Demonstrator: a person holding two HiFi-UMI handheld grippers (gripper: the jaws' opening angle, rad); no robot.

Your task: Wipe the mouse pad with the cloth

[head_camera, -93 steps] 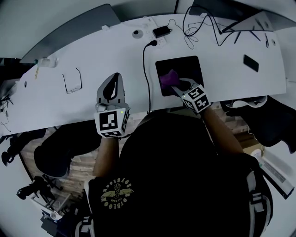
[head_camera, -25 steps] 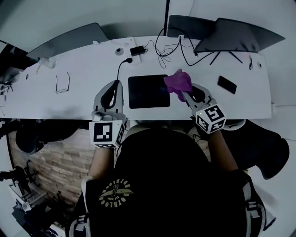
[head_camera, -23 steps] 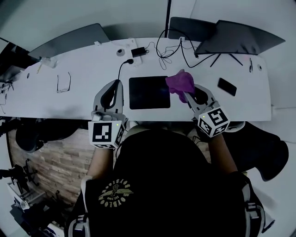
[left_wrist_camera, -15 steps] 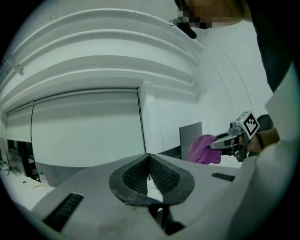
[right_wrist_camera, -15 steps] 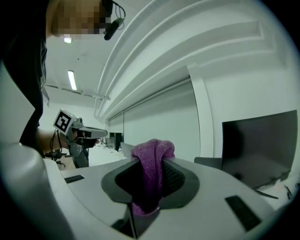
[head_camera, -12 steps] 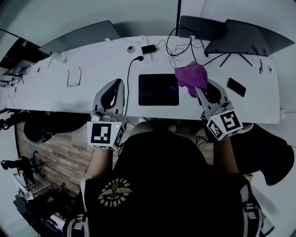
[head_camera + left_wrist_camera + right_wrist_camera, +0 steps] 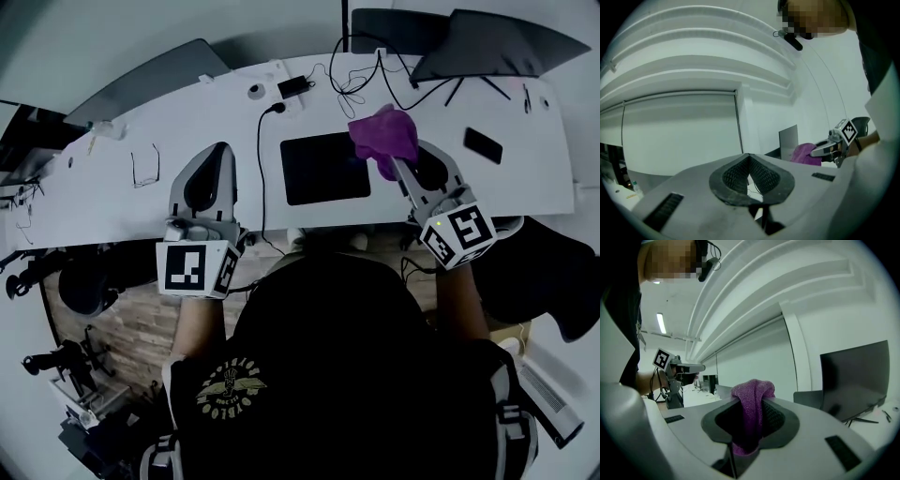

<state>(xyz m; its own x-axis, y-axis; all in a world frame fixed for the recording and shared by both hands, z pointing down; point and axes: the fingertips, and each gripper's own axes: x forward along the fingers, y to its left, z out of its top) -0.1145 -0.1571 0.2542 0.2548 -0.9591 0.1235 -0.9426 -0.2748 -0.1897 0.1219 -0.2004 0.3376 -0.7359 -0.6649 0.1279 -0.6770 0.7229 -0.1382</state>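
Observation:
The black mouse pad lies flat on the white desk, in front of the person. My right gripper is shut on the purple cloth, holding it bunched and raised over the pad's right edge. In the right gripper view the cloth hangs pinched between the pads. My left gripper hovers left of the pad, its jaws shut with nothing between them. The left gripper view shows its closed pads, with the cloth and right gripper off to the right.
Glasses lie on the desk's left part, a phone on its right. A black cable runs from a plug down past the pad's left side. A charger, tangled cables and dark screens line the back.
Earlier the cloth was pressed on the pad; it has since lifted off to the pad's right edge. Over the last second both grippers hold roughly steady while the head view shifts.

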